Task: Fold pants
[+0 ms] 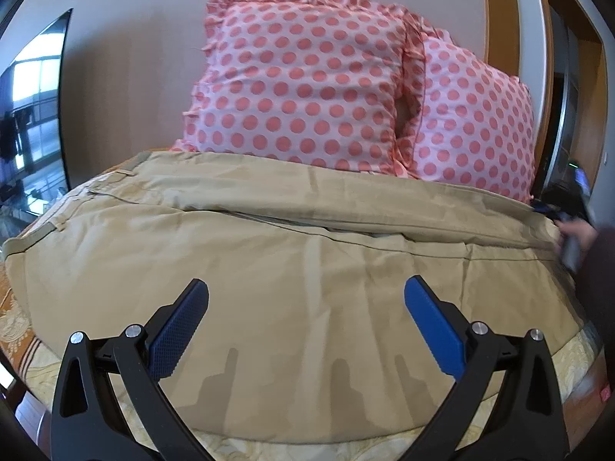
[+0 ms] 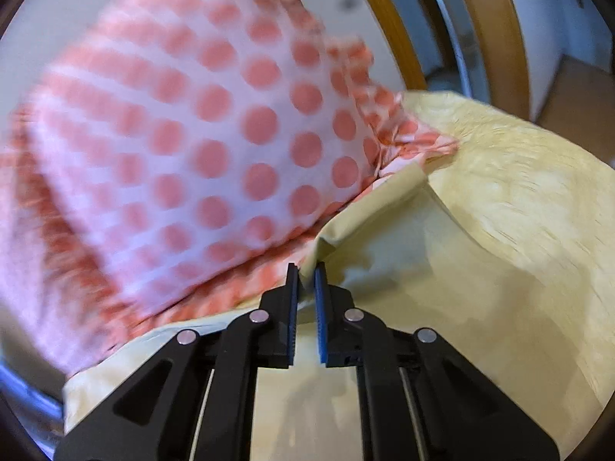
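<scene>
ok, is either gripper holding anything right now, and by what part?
The right gripper pinches the tan pants by a raised edge fold near the polka-dot pillow. The left gripper is open above the pants, holding nothing.

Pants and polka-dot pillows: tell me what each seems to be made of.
Pants: likely a woven cotton twill, matte khaki; they hold soft creases, show stitched seams and belt loops, and pinch thin between the right gripper pads.

Polka-dot pillows: probably light cotton or a cotton blend, matte pink with printed coral dots; ruffled edges and plump shape suggest soft filling, though that is hidden.
</scene>
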`<state>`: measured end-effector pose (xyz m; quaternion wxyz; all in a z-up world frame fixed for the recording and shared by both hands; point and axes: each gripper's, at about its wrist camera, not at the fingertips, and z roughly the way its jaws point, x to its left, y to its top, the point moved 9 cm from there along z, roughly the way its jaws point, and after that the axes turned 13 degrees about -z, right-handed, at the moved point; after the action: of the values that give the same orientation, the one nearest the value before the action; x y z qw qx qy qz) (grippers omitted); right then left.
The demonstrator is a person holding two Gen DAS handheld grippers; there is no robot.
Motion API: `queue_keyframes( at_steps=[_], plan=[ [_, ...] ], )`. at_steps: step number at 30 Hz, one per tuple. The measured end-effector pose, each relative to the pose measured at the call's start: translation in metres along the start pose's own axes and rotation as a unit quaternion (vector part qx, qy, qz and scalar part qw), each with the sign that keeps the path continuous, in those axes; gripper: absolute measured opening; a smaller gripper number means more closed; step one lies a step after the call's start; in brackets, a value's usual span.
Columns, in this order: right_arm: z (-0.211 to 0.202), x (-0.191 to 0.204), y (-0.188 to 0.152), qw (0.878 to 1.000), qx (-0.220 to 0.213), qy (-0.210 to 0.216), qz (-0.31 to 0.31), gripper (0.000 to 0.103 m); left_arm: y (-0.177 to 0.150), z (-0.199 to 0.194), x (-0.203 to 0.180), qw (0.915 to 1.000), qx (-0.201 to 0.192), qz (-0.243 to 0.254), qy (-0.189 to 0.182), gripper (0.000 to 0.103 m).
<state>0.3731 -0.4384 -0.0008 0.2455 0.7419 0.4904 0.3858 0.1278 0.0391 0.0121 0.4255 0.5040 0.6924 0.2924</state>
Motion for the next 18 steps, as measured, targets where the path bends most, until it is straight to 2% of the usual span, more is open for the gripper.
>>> queue_keyframes(
  at_steps=[3, 6, 8, 11, 15, 17, 18],
  plan=[
    [-0.068, -0.001, -0.041, 0.997, -0.029, 0.069, 0.018, 0.008, 0.004, -0.009, 0.006, 0.9999, -0.014, -0.003, 0.007, 0.102],
    [-0.117, 0.01, -0.083, 0.995, -0.017, 0.082, 0.049, 0.008, 0.009, -0.016, 0.011, 0.9995, -0.026, -0.008, 0.016, 0.102],
    [-0.114, 0.002, -0.109, 0.992, 0.021, 0.089, 0.086, 0.01, 0.013, -0.016, 0.014, 0.9992, -0.029, -0.012, 0.022, 0.102],
    [-0.109, -0.008, -0.129, 0.984, 0.049, 0.1, 0.142, 0.021, 0.015, -0.02, 0.016, 0.9992, -0.028, -0.02, 0.023, 0.102],
    [-0.108, -0.007, -0.131, 0.979, 0.04, 0.111, 0.164, 0.036, 0.016, -0.025, 0.023, 0.9988, -0.029, -0.023, 0.031, 0.102],
    [-0.101, -0.007, -0.125, 0.979, 0.038, 0.108, 0.171, 0.037, 0.019, -0.024, 0.027, 0.9991, -0.022, -0.03, 0.02, 0.102],
    [-0.099, -0.008, -0.123, 0.978, 0.035, 0.108, 0.176, 0.034, 0.023, -0.022, 0.028, 0.9991, -0.015, -0.04, 0.004, 0.102]
  ],
)
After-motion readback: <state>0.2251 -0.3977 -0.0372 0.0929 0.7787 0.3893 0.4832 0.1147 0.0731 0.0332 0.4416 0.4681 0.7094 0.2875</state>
